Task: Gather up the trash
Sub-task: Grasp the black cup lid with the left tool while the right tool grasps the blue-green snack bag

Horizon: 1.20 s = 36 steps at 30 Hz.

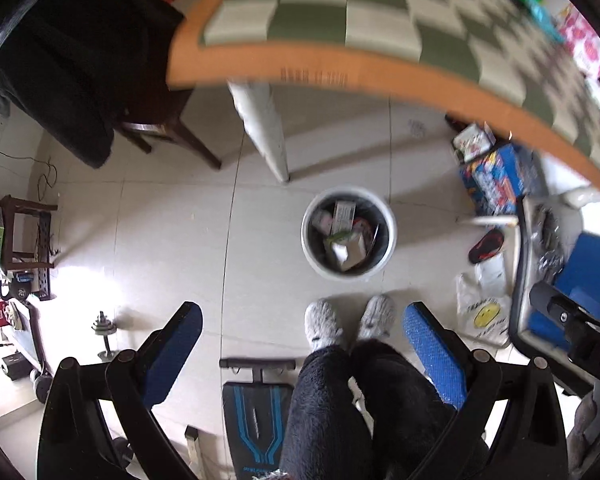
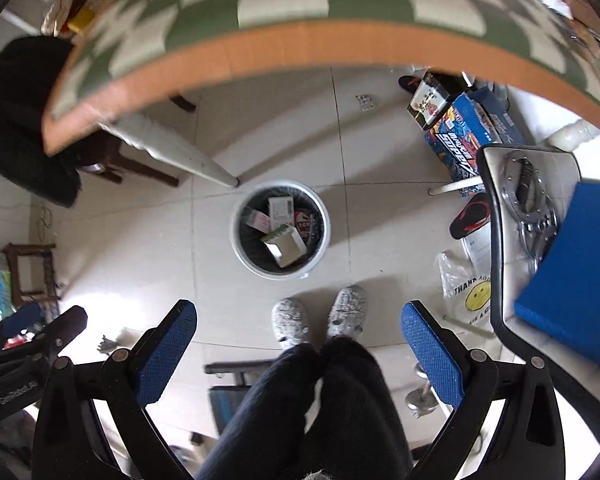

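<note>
A white round trash bin (image 1: pixel 389 240) stands on the tiled floor below both grippers; it also shows in the right wrist view (image 2: pixel 236 236). It holds several boxes and cartons (image 1: pixel 346 236) (image 2: pixel 284 236). My left gripper (image 1: pixel 302 322) is open and empty, held high above the floor, pointing down. My right gripper (image 2: pixel 299 320) is open and empty at a similar height. The right gripper's body shows at the right edge of the left wrist view (image 1: pixel 572 320). The left gripper's body shows at the left edge of the right wrist view (image 2: pixel 32 344).
A table with a green checked cloth (image 1: pixel 340 12) (image 2: pixel 284 0) and a white leg (image 1: pixel 268 128) is ahead. The person's slippered feet (image 1: pixel 348 320) stand near the bin. A chair (image 2: pixel 512 240) with a blue pad, a smiley plastic bag (image 2: pixel 468 292), boxes (image 2: pixel 464 136) and a dark chair (image 1: pixel 80 64) surround.
</note>
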Each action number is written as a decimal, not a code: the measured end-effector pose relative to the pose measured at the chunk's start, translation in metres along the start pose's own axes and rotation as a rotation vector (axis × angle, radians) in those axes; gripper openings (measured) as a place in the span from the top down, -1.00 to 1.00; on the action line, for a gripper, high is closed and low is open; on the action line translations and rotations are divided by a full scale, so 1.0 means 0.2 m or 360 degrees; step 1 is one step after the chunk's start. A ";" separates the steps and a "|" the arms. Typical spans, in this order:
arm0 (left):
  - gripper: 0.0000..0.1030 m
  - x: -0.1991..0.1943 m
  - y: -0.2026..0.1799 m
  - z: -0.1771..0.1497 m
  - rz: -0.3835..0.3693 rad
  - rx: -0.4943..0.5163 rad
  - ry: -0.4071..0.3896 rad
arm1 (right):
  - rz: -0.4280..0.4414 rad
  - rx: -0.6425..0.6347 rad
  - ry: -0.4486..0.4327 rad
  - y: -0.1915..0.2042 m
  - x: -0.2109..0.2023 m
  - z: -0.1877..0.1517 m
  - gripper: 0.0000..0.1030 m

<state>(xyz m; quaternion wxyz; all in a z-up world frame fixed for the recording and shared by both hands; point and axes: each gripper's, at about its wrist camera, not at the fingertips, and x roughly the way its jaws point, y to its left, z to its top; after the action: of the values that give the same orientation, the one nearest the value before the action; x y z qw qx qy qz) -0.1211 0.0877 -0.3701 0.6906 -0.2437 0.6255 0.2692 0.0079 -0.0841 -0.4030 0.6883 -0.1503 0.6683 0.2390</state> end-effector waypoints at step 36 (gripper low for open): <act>-0.37 0.23 -1.93 2.82 -0.0202 0.0169 -0.0038 | -0.0144 0.0140 -0.0108 -1.41 -0.03 3.30 -1.00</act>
<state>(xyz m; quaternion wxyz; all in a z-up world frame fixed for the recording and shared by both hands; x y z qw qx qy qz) 0.5564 0.1871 -0.3607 0.7256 -0.2427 0.6139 0.1942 0.7174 0.0251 -0.3890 0.7265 -0.1417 0.6470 0.1829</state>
